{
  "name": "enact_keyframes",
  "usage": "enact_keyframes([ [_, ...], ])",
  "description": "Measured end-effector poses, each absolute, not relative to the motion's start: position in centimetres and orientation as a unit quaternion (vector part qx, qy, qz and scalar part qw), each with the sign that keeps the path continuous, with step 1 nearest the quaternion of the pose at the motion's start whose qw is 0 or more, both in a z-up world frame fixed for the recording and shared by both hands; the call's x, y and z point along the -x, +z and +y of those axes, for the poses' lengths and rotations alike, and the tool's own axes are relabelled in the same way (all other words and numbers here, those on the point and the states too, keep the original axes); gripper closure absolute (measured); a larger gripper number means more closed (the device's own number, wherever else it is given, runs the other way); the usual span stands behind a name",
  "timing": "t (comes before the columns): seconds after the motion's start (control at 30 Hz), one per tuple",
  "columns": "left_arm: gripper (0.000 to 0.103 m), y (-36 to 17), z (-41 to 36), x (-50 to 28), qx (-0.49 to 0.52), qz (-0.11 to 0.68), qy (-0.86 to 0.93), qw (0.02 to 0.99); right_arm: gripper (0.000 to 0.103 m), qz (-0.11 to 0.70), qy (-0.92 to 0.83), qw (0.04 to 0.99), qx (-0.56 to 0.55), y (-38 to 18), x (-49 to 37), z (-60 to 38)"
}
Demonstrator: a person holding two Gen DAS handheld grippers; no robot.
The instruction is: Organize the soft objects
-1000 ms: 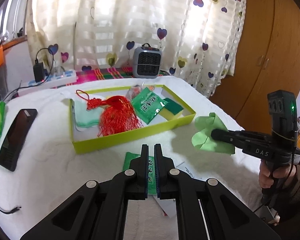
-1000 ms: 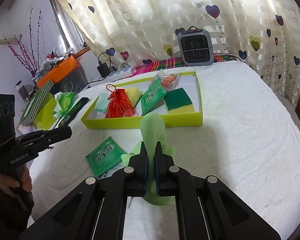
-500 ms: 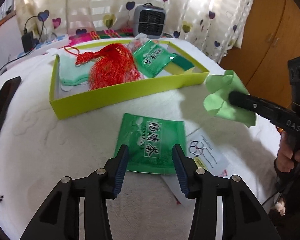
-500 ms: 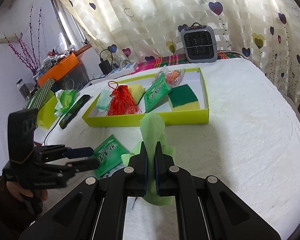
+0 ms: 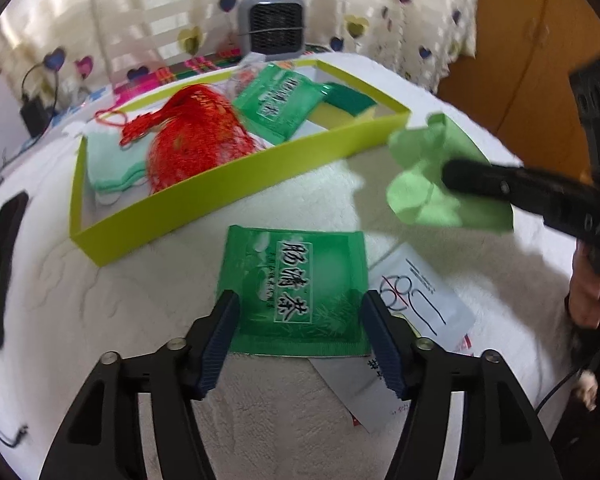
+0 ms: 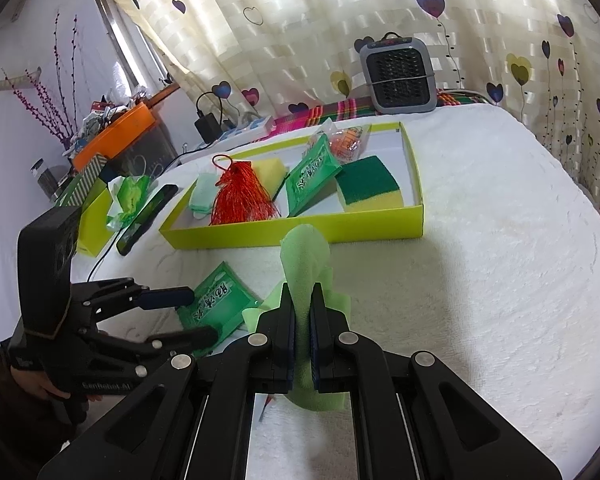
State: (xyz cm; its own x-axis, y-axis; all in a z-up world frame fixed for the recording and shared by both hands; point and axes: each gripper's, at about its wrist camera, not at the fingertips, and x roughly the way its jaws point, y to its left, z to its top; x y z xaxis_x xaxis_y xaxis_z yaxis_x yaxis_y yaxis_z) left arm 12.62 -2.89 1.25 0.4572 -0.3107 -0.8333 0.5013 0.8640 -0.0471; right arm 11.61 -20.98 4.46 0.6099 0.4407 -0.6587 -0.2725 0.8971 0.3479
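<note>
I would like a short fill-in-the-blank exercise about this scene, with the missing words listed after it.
1. The right gripper is shut on a light green ____.
2. The open left gripper straddles a green ____ lying on the white cover.
3. The red tassel lies inside the yellow-green ____.
4. The sponge in the box has a green top and a ____ underside.

Missing words: cloth; packet; box; yellow

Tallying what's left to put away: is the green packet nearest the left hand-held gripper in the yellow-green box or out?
Out. The green packet lies flat on the white cover in front of the box, between the open left hand-held gripper.
</note>
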Motion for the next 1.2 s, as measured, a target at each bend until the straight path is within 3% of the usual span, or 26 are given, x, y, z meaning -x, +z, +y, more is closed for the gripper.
enact_keyframes([
  [0.13, 0.028, 1.0, -3.2, -12.6, -0.107, 0.462, -0.246, 0.845, 0.097, 0.396, 0.200, 0.889, -0.110, 4.3, -11.8, -21.1],
  [0.4, 0.028, 1.0, -2.7, -12.7, -0.079, 0.457, -0.243, 0.852, 0.097, 0.399, 0.197, 0.888, -0.117, 4.0, -12.0, -21.2],
  [0.53, 0.040, 1.1, -2.1, -12.9, -0.069, 0.455, -0.235, 0.856, 0.097, 0.399, 0.198, 0.888, -0.117, 4.0, -12.1, -21.3],
  [0.7, 0.042, 1.1, -1.9, -13.0, -0.070, 0.455, -0.233, 0.857, 0.097, 0.399, 0.197, 0.888, -0.117, 4.0, -12.1, -21.3],
  [0.83, 0.060, 1.3, -1.6, -13.0, -0.058, 0.447, -0.238, 0.860, 0.097, 0.399, 0.196, 0.888, -0.117, 4.0, -12.1, -21.3],
  [0.93, 0.066, 1.3, -1.4, -12.9, -0.049, 0.445, -0.241, 0.861, 0.097, 0.400, 0.195, 0.888, -0.117, 4.0, -12.1, -21.4],
  [1.0, 0.084, 1.4, -1.3, -12.9, -0.036, 0.446, -0.250, 0.859, 0.097, 0.401, 0.195, 0.887, -0.117, 3.9, -12.0, -21.3],
  [1.03, 0.097, 1.3, -1.5, -12.9, -0.038, 0.450, -0.251, 0.856, 0.097, 0.401, 0.195, 0.888, -0.117, 4.0, -12.0, -21.3],
  [1.2, 0.097, 1.2, -1.5, -12.8, -0.028, 0.444, -0.252, 0.860, 0.097, 0.400, 0.194, 0.888, -0.117, 4.0, -11.9, -21.3],
])
